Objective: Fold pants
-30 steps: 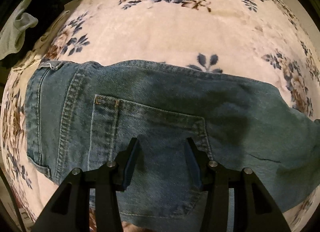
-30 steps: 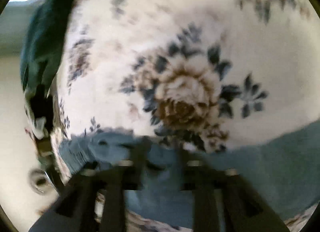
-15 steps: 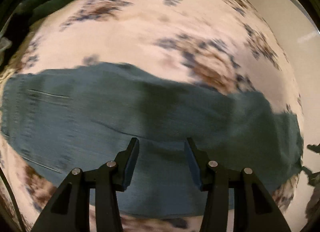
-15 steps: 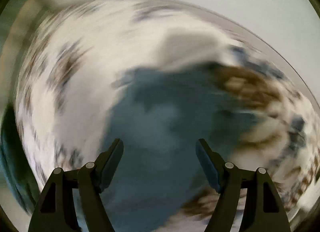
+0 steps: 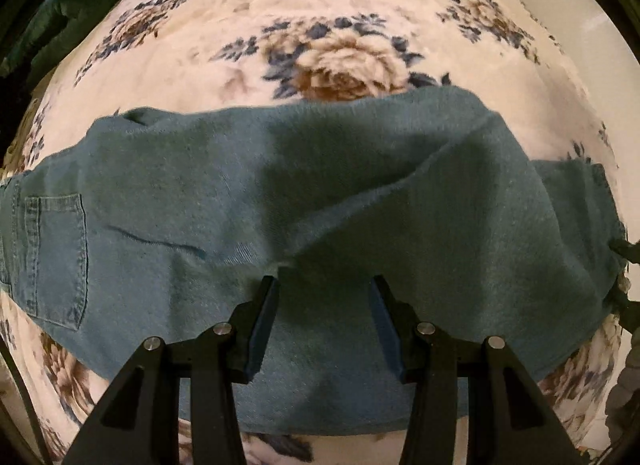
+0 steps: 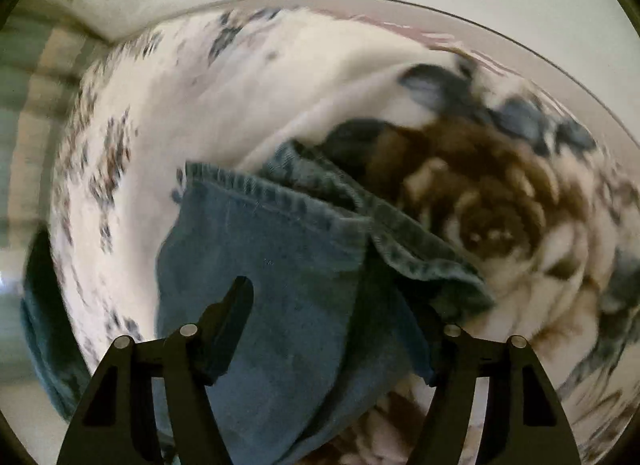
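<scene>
**Taking the hem end for the fold**

While the right gripper (image 6: pixel 340 313) hangs over the hem end of the jeans (image 6: pixel 280 265), its jaws have just been closing a little, yet they stand well spread, with cloth between them and no pad pressing on it. One finger (image 6: pixel 228 317) shows clear of the denim; the other is partly hidden behind a raised flap of leg, so contact on that side cannot be told. Just ahead of the tips lie two stitched hems (image 6: pixel 272 195), one stacked a little off the other.

Judgement: both hems should go into one bite. Come down over the stitched edge where the layers overlap, not on the loose flap to the side, or only one leg will lift.

Left gripper (image 5: pixel 324 289) is partly spread over the mid-leg, nothing pinched, pads above cloth. A diagonal ridge (image 5: pixel 400 181) runs ahead of it and off to one side; the back pocket (image 5: pixel 56 253) lies far off to the other. Beyond the jeans, all round, a floral blanket (image 5: pixel 344 61).

Judgement: flatten that ridge, or pin the mid-leg, ahead of carrying the hem over, else the crease folds in. Soft bedding gives underfoot, so press lightly.
</scene>
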The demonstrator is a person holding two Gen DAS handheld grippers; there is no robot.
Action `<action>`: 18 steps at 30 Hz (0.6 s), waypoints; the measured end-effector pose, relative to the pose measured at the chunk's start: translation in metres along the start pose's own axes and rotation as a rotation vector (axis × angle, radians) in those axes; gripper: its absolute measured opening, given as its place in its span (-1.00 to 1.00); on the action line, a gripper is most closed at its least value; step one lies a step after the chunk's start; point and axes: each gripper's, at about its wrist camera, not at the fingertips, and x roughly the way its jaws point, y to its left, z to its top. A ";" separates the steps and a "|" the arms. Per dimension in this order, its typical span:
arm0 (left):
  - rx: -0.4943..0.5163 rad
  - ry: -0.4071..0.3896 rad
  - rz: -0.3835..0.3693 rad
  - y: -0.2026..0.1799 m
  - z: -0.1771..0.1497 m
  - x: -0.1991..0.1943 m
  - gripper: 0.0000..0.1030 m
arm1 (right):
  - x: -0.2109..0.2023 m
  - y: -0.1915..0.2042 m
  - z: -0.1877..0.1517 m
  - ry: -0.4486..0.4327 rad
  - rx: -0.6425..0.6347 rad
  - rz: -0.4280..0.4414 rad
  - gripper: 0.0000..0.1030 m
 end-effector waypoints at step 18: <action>-0.057 -0.019 -0.015 0.012 -0.018 -0.017 -0.14 | -0.015 -0.028 -0.013 0.046 0.181 -0.020 -0.48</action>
